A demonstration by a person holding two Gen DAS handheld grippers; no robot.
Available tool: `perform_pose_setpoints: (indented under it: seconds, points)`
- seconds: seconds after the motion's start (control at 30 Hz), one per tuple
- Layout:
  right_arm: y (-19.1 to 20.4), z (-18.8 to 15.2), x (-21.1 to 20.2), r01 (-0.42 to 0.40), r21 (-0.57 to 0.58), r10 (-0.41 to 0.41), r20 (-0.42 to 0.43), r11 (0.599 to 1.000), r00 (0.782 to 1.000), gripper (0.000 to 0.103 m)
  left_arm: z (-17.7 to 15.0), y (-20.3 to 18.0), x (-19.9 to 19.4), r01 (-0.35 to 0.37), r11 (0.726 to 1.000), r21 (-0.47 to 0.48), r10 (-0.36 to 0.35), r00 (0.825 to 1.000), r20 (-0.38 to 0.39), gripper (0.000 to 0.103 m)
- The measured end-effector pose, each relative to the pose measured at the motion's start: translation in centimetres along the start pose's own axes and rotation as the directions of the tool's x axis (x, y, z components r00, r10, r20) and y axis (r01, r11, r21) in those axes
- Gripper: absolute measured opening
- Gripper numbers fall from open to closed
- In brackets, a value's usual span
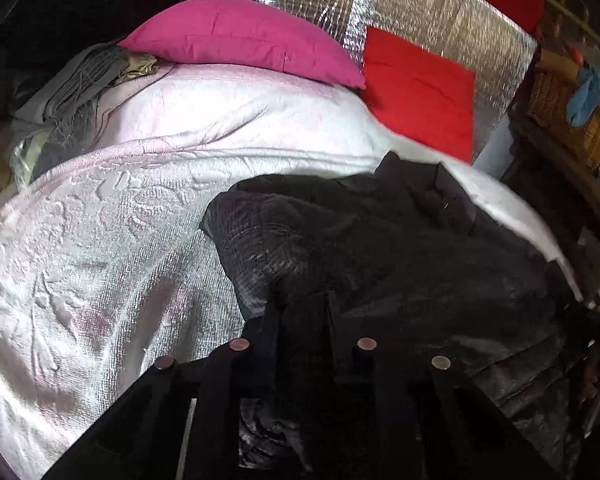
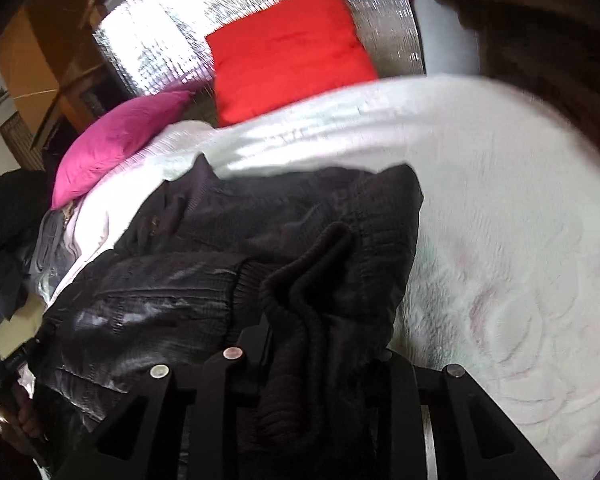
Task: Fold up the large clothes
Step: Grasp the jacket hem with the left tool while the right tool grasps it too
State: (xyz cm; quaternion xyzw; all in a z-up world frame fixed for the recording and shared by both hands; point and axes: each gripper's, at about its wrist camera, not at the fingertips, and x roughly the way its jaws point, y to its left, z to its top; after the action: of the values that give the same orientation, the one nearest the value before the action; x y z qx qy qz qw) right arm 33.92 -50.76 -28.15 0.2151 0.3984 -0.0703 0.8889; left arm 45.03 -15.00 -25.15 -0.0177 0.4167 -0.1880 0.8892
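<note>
Right wrist view, both claws (image 2: 324, 320) (image 1: 304, 312) gripping black jacket (image 2: 227, 232), no legible labels.

— Any writing to read on the black jacket (image 2: 203, 280), either view?
— None; only sheen and ribbed knit, no label or brand legible
— On the pink pillow (image 1: 239, 44) or red cushion (image 2: 287, 52), upper part of the frame?
— Plain fabric, no print
— Cardboard box (image 2: 31, 64) at upper left of the right wrist view?
— Too blurred for any lettering
</note>
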Motion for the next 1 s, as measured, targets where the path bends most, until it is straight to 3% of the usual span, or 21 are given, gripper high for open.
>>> perform_pose_setpoints:
  seconds: [0.03, 0.07, 0.13, 0.17, 0.4, 0.57, 0.77, 1.0]
  points:
    - [-0.2, -0.1, 0.2, -0.021, 0.019, 0.021, 0.000, 1.000, 1.000, 0.037, -0.3, -0.5, 0.2, -0.035, 0.999, 0.036, 0.035, 0.999, -0.014, 0.031]
    - [-0.8, -0.3, 0.0, -0.039, 0.052, 0.040, -0.005, 0.998, 0.999, 0.056, -0.5, -0.8, 0.2, -0.054, 0.997, 0.063, 0.055, 0.998, -0.018, 0.036]
    - [-1.9, -0.9, -0.4, -0.091, 0.141, 0.099, -0.046, 0.986, 0.994, 0.074, -1.1, -1.1, -0.3, -0.096, 0.990, 0.105, 0.100, 0.994, -0.032, 0.052]
    - [-2.3, -1.4, -0.9, -0.131, 0.178, 0.143, -0.055, 0.975, 0.988, 0.074, -1.5, -1.0, -0.8, -0.111, 0.988, 0.109, 0.115, 0.993, -0.036, 0.060]
    - [-2.2, -4.5, -6.2, -0.112, 0.158, 0.123, -0.061, 0.981, 0.991, 0.074, -5.1, 0.3, -8.0, -0.088, 0.991, 0.097, 0.089, 0.996, 0.000, 0.066]
    - [-3.5, -7.5, -10.3, -0.110, 0.158, 0.117, -0.035, 0.981, 0.993, 0.074, -8.5, 1.3, -11.3, -0.102, 0.986, 0.132, 0.101, 0.995, 0.018, 0.066]
    - [-5.8, -12.0, -15.3, -0.135, 0.203, 0.143, -0.023, 0.970, 0.990, 0.074, -14.8, 1.9, -15.6, -0.168, 0.975, 0.142, 0.164, 0.986, 0.037, 0.066]
    - [-7.5, -17.7, -19.2, -0.176, 0.253, 0.186, -0.018, 0.951, 0.982, 0.074, -21.6, 3.7, -19.9, -0.125, 0.992, 0.025, 0.125, 0.992, 0.015, 0.068]
